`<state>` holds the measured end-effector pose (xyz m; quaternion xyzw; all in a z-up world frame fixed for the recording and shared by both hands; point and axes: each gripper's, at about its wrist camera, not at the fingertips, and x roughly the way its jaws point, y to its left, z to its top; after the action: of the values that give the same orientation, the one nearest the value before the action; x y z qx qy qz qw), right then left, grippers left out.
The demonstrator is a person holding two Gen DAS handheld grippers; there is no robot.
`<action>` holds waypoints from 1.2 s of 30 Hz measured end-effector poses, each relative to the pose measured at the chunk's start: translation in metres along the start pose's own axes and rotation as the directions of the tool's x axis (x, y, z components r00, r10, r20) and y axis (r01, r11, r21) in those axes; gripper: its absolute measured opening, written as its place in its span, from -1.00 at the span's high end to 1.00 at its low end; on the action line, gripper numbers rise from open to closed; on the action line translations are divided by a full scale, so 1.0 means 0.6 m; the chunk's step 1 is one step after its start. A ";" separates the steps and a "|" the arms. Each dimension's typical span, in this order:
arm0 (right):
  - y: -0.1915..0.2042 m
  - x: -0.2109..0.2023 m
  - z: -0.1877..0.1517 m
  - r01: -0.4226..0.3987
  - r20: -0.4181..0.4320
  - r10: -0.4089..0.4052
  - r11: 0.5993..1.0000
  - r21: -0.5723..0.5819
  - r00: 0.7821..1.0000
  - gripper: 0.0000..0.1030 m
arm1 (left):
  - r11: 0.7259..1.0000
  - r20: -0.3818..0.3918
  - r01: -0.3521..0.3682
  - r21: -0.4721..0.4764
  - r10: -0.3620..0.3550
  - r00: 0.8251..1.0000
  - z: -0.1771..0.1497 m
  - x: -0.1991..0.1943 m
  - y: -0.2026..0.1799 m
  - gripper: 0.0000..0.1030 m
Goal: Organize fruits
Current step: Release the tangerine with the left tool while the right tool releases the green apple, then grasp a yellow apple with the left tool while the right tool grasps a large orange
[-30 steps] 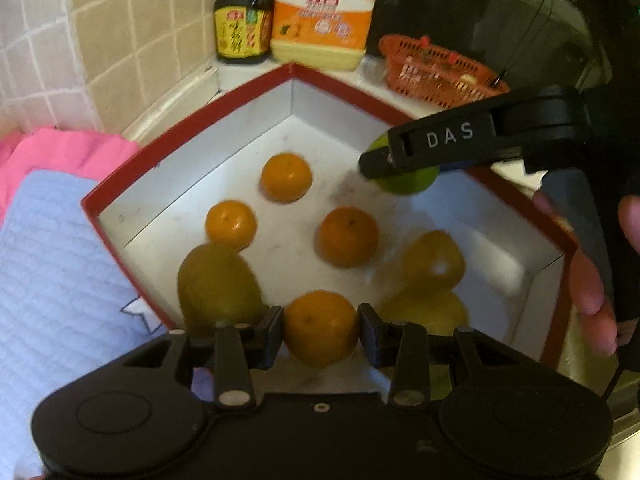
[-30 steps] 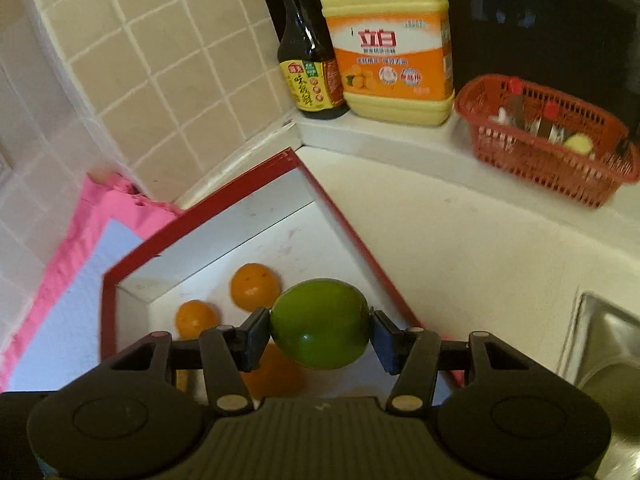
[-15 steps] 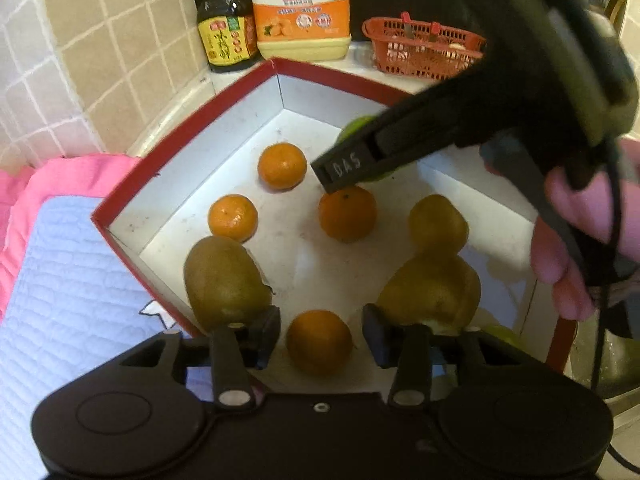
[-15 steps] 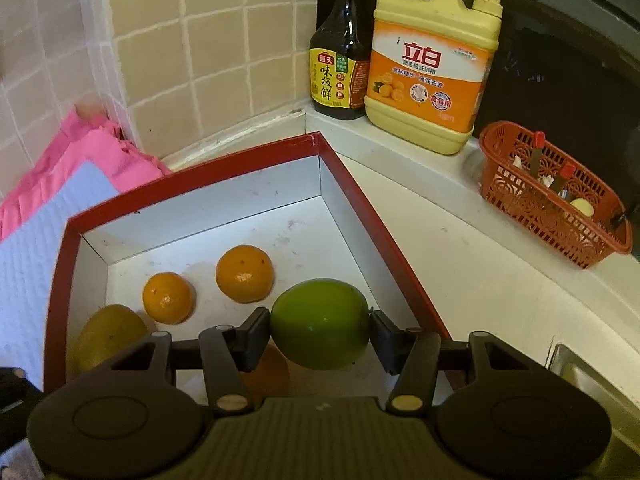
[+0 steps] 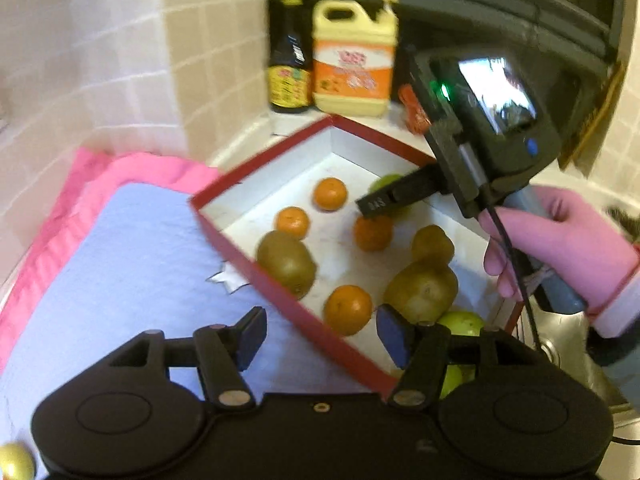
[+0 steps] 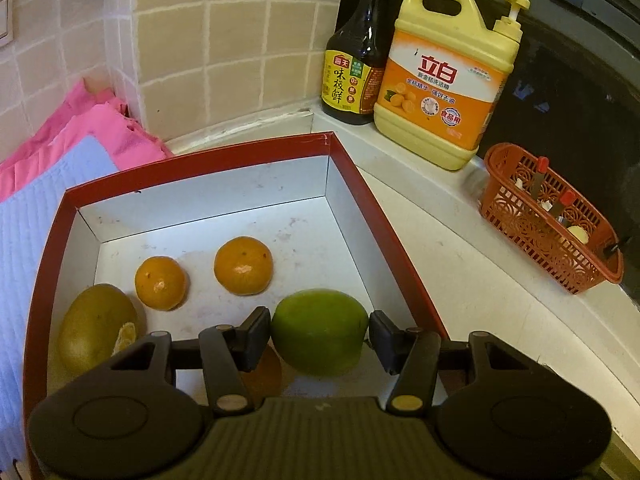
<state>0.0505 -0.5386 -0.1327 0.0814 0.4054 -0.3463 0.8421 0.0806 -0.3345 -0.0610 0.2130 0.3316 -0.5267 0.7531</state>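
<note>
The left gripper (image 5: pixel 320 338) has let go of the orange (image 5: pixel 347 309) it was clamping a second ago — its jaws are opening, with nothing pressed between the blue pads, and it has drawn back and up from the red box (image 5: pixel 236 246). That orange now sits on the white floor of the box at its near edge, beside a kiwi (image 5: pixel 286 262) on its left and a pear (image 5: pixel 422 288) on its right. So one fruit looks delivered, and the left hand seems free to fetch another.

The right gripper (image 6: pixel 318 334) is unchanged in its hold: both pads press on the green fruit (image 6: pixel 319 330), which hangs low over the right side of the box, about as it did a moment ago but with the wrist rolled more level. Beyond it lie two oranges, one further left (image 6: pixel 161 282) and one further right (image 6: pixel 243 265), towards the far corner. From the left wrist view the gloved hand (image 5: pixel 560 240) carrying that gripper is seen reaching in from the right.

My guess is the green fruit goes down next — there is bare floor at the far right, clear of the oranges. Whether it already touches the floor I cannot tell.
</note>
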 end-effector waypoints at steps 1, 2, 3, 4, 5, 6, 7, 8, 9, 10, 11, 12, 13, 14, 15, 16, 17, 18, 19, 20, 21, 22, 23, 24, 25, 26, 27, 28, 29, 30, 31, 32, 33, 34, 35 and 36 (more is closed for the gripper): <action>0.001 0.000 0.000 0.003 0.000 -0.003 1.000 -0.002 1.000 -0.09 | 1.000 0.012 -0.011 -0.022 0.012 1.000 -0.007 -0.014 0.005 -0.43; 0.003 0.000 0.000 0.004 0.001 -0.004 1.000 -0.005 1.000 -0.10 | 0.999 0.024 -0.016 -0.044 0.017 1.000 -0.015 -0.028 0.012 -0.43; 0.003 0.002 0.001 0.005 0.002 -0.005 1.000 -0.009 1.000 -0.11 | 0.998 0.031 -0.019 -0.063 0.021 0.999 -0.023 -0.039 0.019 -0.43; 0.004 0.003 0.001 0.006 0.002 -0.006 1.000 -0.013 1.000 -0.12 | 0.996 0.033 -0.028 -0.086 0.031 0.999 -0.032 -0.050 0.025 -0.44; 0.003 0.004 0.001 0.002 0.000 -0.002 1.000 -0.014 1.000 -0.12 | 0.993 0.033 -0.039 -0.108 0.042 0.999 -0.042 -0.057 0.031 -0.44; 0.003 0.004 0.002 -0.001 -0.004 0.001 1.000 -0.010 1.000 -0.12 | 0.990 0.030 -0.052 -0.128 0.056 0.998 -0.050 -0.065 0.038 -0.44; 0.001 0.004 0.004 -0.002 -0.006 0.002 1.000 -0.007 1.000 -0.12 | 0.987 0.029 -0.069 -0.146 0.074 0.997 -0.060 -0.075 0.045 -0.44; 0.000 0.005 0.005 -0.004 -0.009 0.004 1.000 -0.006 1.000 -0.12 | 0.983 0.028 -0.090 -0.163 0.095 0.995 -0.069 -0.083 0.051 -0.44; -0.002 0.002 0.006 -0.008 -0.007 0.008 1.000 0.002 1.000 -0.13 | 0.977 0.029 -0.107 -0.185 0.114 0.993 -0.078 -0.092 0.061 -0.44; -0.006 -0.004 0.008 -0.015 0.002 0.015 1.000 0.017 1.000 -0.13 | 0.970 0.033 -0.117 -0.213 0.127 0.991 -0.088 -0.103 0.071 -0.44; -0.009 -0.010 0.009 -0.016 0.012 0.015 0.999 0.032 1.000 -0.17 | 0.960 0.035 -0.126 -0.248 0.139 0.990 -0.099 -0.113 0.079 -0.44; -0.012 -0.018 0.011 -0.013 0.025 0.012 0.999 0.044 1.000 -0.26 | 0.948 0.035 -0.134 -0.290 0.151 0.988 -0.111 -0.123 0.090 -0.44; -0.016 -0.026 0.014 -0.010 0.038 0.008 0.999 0.053 0.999 -0.33 | 0.934 0.033 -0.141 -0.328 0.161 0.986 -0.124 -0.133 0.102 -0.44; -0.019 -0.031 0.017 -0.022 0.044 0.019 0.998 0.060 0.999 -0.37 | 0.920 0.028 -0.152 -0.362 0.174 0.984 -0.139 -0.142 0.111 -0.44; -0.022 -0.037 0.019 -0.026 0.047 0.023 0.997 0.067 0.999 -0.38 | 0.903 0.019 -0.166 -0.396 0.189 0.982 -0.155 -0.152 0.121 -0.44; -0.024 -0.045 0.021 -0.029 0.056 0.025 0.997 0.073 0.998 -0.38 | 0.887 0.008 -0.183 -0.423 0.205 0.979 -0.171 -0.161 0.131 -0.44; -0.026 -0.054 0.024 -0.032 0.066 0.027 0.997 0.076 0.997 -0.39 | 0.872 -0.004 -0.201 -0.447 0.223 0.975 -0.186 -0.170 0.143 -0.44; -0.026 -0.065 0.026 -0.037 0.077 0.031 0.996 0.079 0.997 -0.39 | 0.853 -0.018 -0.226 -0.471 0.247 0.969 -0.201 -0.182 0.155 -0.43; -0.024 -0.078 0.029 -0.049 0.094 0.041 0.995 0.083 0.995 -0.41 | 0.836 -0.029 -0.247 -0.490 0.268 0.963 -0.212 -0.192 0.166 -0.42; -0.023 -0.090 0.034 -0.063 0.112 0.053 0.994 0.085 0.992 -0.46 | 0.816 -0.039 -0.268 -0.512 0.289 0.957 -0.223 -0.202 0.178 -0.41; -0.018 -0.108 0.039 -0.083 0.135 0.071 0.993 0.087 0.988 -0.52 | 0.797 -0.046 -0.284 -0.534 0.308 0.950 -0.233 -0.215 0.192 -0.41; -0.013 -0.122 0.045 -0.102 0.154 0.088 0.991 0.084 0.984 -0.55 | 0.776 -0.047 -0.298 -0.556 0.328 0.943 -0.241 -0.229 0.205 -0.41; -0.004 -0.140 0.053 -0.128 0.178 0.113 0.989 0.076 0.977 -0.59 | 0.756 -0.046 -0.311 -0.576 0.350 0.936 -0.246 -0.244 0.218 -0.41; 0.007 -0.160 0.061 -0.156 0.204 0.140 0.986 0.062 0.969 -0.63 | 0.735 -0.043 -0.325 -0.595 0.375 0.926 -0.250 -0.259 0.231 -0.41; 0.018 -0.176 0.068 -0.182 0.229 0.168 0.982 0.044 0.959 -0.65 | 0.714 -0.040 -0.337 -0.614 0.398 0.916 -0.254 -0.274 0.244 -0.41; 0.032 -0.195 0.073 -0.206 0.257 0.194 0.978 0.024 0.947 -0.73 | 0.694 -0.037 -0.347 -0.631 0.420 0.907 -0.258 -0.290 0.255 -0.41; 0.052 -0.219 0.079 -0.237 0.291 0.228 0.972 -0.007 0.929 -0.83 | 0.674 -0.031 -0.353 -0.649 0.440 0.898 -0.263 -0.306 0.268 -0.41; 0.068 -0.237 0.086 -0.263 0.317 0.260 0.964 -0.034 0.912 -0.88 | 0.657 -0.026 -0.357 -0.665 0.456 0.889 -0.266 -0.320 0.279 -0.41; 0.085 -0.254 0.089 -0.288 0.343 0.291 0.956 -0.061 0.893 -0.92 | 0.638 -0.022 -0.360 -0.681 0.473 0.881 -0.270 -0.334 0.292 -0.40; 0.109 -0.274 0.088 -0.297 0.382 0.310 0.950 -0.094 0.871 -0.94 | 0.623 -0.016 -0.359 -0.695 0.485 0.874 -0.272 -0.347 0.301 -0.40; 0.131 -0.289 0.087 -0.279 0.414 0.301 0.953 -0.115 0.859 -0.97 | 0.612 -0.009 -0.354 -0.708 0.493 0.870 -0.276 -0.360 0.313 -0.40; 0.155 -0.302 0.084 -0.251 0.448 0.286 0.958 -0.138 0.847 -1.00 | 0.601 -0.002 -0.347 -0.720 0.498 0.867 -0.279 -0.371 0.324 -0.40; 0.179 -0.312 0.078 -0.227 0.474 0.281 0.959 -0.169 0.835 -1.00 | 0.594 0.001 -0.342 -0.728 0.500 0.866 -0.280 -0.377 0.332 -0.40; 0.204 -0.317 0.074 -0.216 0.478 0.294 0.953 -0.211 0.828 -1.00 | 0.591 0.003 -0.341 -0.731 0.503 0.864 -0.282 -0.381 0.341 -0.40; 0.225 -0.318 0.071 -0.223 0.460 0.316 0.943 -0.247 0.830 -1.00 | 0.590 0.003 -0.344 -0.731 0.506 0.862 -0.283 -0.381 0.346 -0.41; 0.242 -0.313 0.071 -0.246 0.429 0.347 0.930 -0.274 0.834 -1.00 | 0.592 0.001 -0.350 -0.726 0.509 0.861 -0.284 -0.380 0.352 -0.43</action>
<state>0.0904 -0.3506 0.0133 -0.0311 0.2055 -0.1759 0.9622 0.1799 0.0034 -0.0194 -0.0731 0.3640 -0.1802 0.9109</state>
